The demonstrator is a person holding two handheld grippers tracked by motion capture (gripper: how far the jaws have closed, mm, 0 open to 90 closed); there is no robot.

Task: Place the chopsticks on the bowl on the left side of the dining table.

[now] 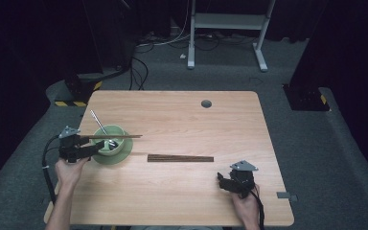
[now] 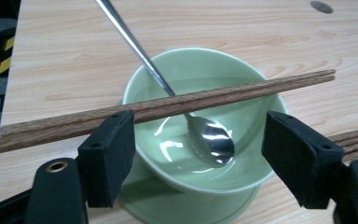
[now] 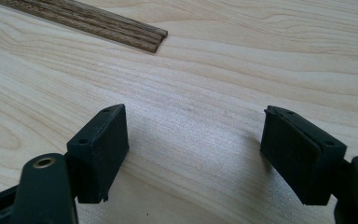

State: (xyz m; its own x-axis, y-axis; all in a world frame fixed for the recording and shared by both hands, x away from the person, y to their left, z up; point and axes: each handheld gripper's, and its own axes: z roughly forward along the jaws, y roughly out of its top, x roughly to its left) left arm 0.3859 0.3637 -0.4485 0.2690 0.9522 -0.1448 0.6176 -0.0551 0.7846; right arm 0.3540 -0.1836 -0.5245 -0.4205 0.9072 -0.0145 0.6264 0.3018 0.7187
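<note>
**Chopsticks across a green bowl, both grippers open**

Black jaws of the left gripper [image 2: 198, 156] rise closest to the lens in the left gripper view, standing well apart with nothing between them. Just beyond them sits a pale green bowl [image 2: 242, 84] on a matching green saucer [image 2: 186, 207]. A metal spoon [image 2: 209, 140] rests inside the bowl, its shiny head low in the hollow and its handle leaning up over the far rim. A pair of wooden chopsticks [image 2: 177, 105] lies across the top of the bowl, one end reaching past the left jaw and the other past the bowl's far side.

From the high view, the left gripper [image 1: 84, 148] sits just beside the bowl [image 1: 120, 132] near the left edge of the wooden bench [image 1: 182, 115], held by the person's left hand [image 1: 69, 170]. A second pair of chopsticks [image 1: 180, 158] lies flat on the bench near its middle, to the right of the bowl.

The right gripper [image 1: 223, 182] hovers low near the bench's front right, held by the right hand [image 1: 247, 206]. In the right gripper view its jaws are spread wide over bare wood, with the end of the second pair of chopsticks [image 3: 121, 32] lying beyond them.
</note>
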